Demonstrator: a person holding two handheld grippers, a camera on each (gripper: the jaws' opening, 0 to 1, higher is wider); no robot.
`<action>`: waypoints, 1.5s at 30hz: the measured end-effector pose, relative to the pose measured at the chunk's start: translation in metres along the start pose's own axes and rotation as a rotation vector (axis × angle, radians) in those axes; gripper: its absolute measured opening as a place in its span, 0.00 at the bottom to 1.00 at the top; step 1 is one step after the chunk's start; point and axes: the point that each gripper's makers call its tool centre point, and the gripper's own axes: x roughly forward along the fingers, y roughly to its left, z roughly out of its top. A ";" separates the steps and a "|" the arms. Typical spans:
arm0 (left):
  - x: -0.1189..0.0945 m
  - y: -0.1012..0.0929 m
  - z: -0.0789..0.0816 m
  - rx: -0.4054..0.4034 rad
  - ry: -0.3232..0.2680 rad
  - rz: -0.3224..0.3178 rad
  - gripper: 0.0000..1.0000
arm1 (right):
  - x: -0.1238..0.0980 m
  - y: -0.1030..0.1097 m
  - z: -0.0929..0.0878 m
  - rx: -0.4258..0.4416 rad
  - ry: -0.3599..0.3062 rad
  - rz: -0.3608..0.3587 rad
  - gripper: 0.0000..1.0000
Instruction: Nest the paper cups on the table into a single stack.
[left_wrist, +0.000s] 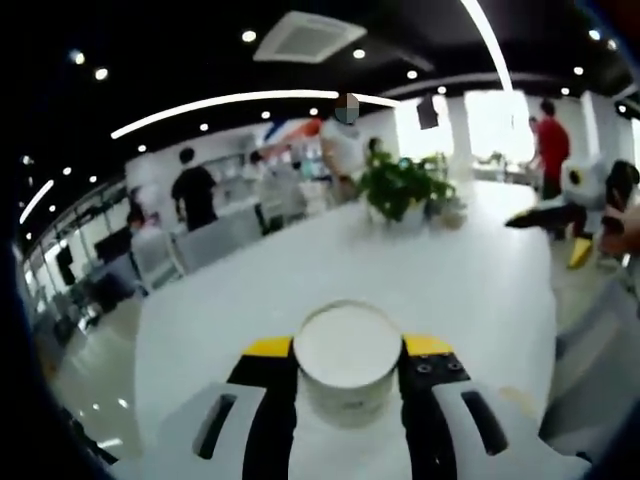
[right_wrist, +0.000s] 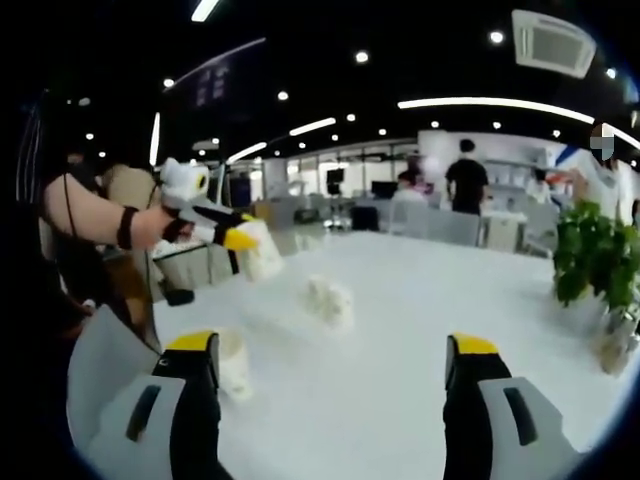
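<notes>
Left hand-held gripper (left_wrist: 348, 360) is clenched on a cup (left_wrist: 348, 365), jaws pressing each side of it, mouth facing up and out along the jaws, long axis running roughly away from the camera. From the right gripper view that same left hand-held gripper (right_wrist: 245, 240) is up in the air over the near-left part of the desk (right_wrist: 400, 330), the held cup (right_wrist: 262, 255) hanging below its yellow tips, well clear of the surface. Right hand-held gripper (right_wrist: 335, 365) is released, jaws spread wide, nothing between them. Two more to collect: a cup by the left jaw (right_wrist: 233, 362), standing upright on the desk just beside that jaw, and a middle cup (right_wrist: 330, 300) farther out, blurred, seemingly tipped or crumpled; its axis I cannot tell. A plant (right_wrist: 595, 255) sits off to the right. So this looks like the carrying step, one cup lifted. Next call: line up the held cup's axis with an upright one and lower it straight in.
</notes>
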 end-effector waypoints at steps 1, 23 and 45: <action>-0.001 -0.001 0.001 -0.003 -0.003 -0.001 0.37 | 0.000 0.000 -0.001 0.000 0.000 0.001 0.91; -0.019 -0.030 0.007 -0.016 -0.020 -0.046 0.37 | 0.005 0.012 -0.001 0.027 -0.019 0.031 0.88; -0.029 -0.041 0.024 -0.053 -0.058 -0.076 0.37 | 0.023 0.030 0.011 0.061 -0.052 0.097 0.81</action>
